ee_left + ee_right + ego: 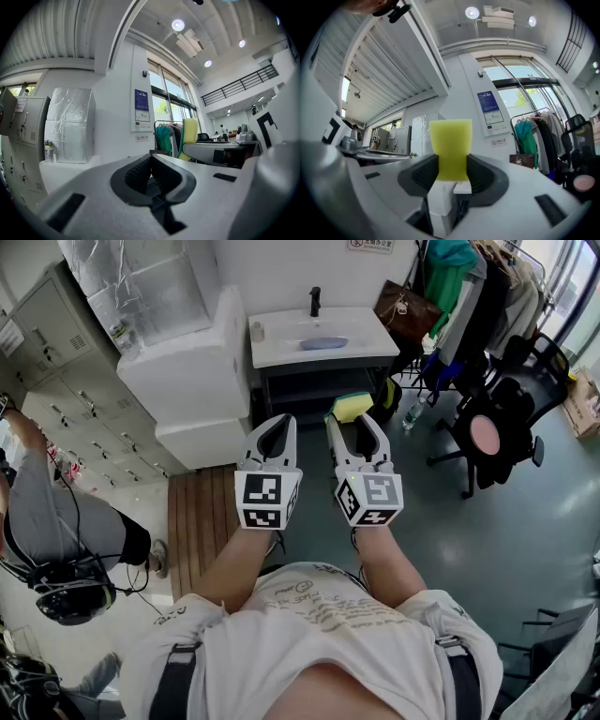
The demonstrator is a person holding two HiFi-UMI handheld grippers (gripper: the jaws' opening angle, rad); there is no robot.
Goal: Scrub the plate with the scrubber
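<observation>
Scrubbing has not begun. The right gripper (352, 430) is clenched on the yellow sponge scrubber with a white handle (450, 140), held up well short of the white sink counter (281, 351). The pale blue oval plate (323, 343) lies on that counter, below the black tap (315, 301). The left gripper (151, 158) is clamped shut on nothing. Reaching the plate and all the scrubbing remain. Bare grey floor lies before the counter. A white wrapped cabinet (187, 371) crowds its left edge, and a black office chair (492, 432) stands to its right.

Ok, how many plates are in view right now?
1: a blue plate lying on the white washbasin, in front of the tap. None shows elsewhere; others may be hidden.
</observation>
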